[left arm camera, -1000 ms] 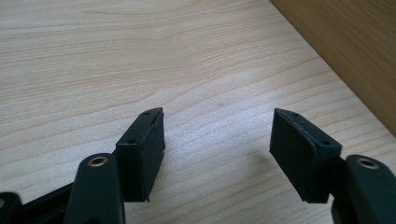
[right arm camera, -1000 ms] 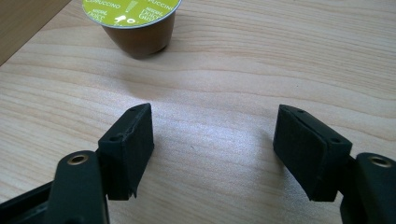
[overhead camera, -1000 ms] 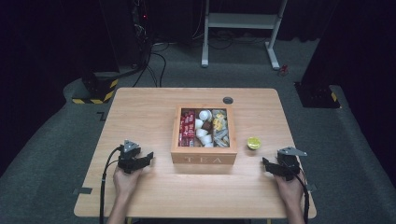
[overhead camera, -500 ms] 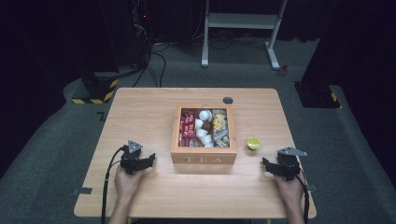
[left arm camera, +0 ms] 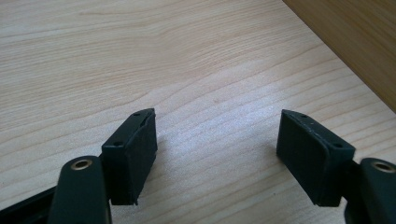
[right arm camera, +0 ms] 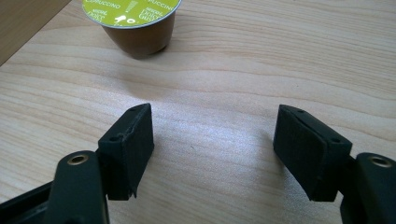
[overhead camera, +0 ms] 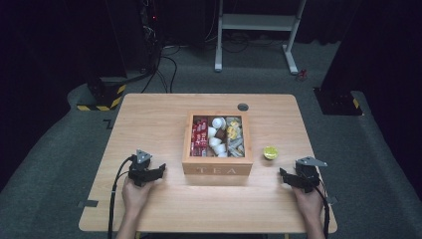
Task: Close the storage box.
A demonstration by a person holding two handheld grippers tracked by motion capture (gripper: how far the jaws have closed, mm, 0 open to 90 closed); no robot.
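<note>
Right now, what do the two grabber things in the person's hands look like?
Both are black. The left gripper and the right gripper each carry a grey three-cornered plate on top and trail a black cable back along the forearm. Up close, the fingers are flat, blocky black pads with small screw holes, mounted on black arms with a brass-coloured ring. The person's forearms show no sleeves.

The left gripper (overhead camera: 158, 172) has been shifted slightly toward 6 o'clock on the table (overhead camera: 149, 114) and turned toward 3 o'clock.
</note>
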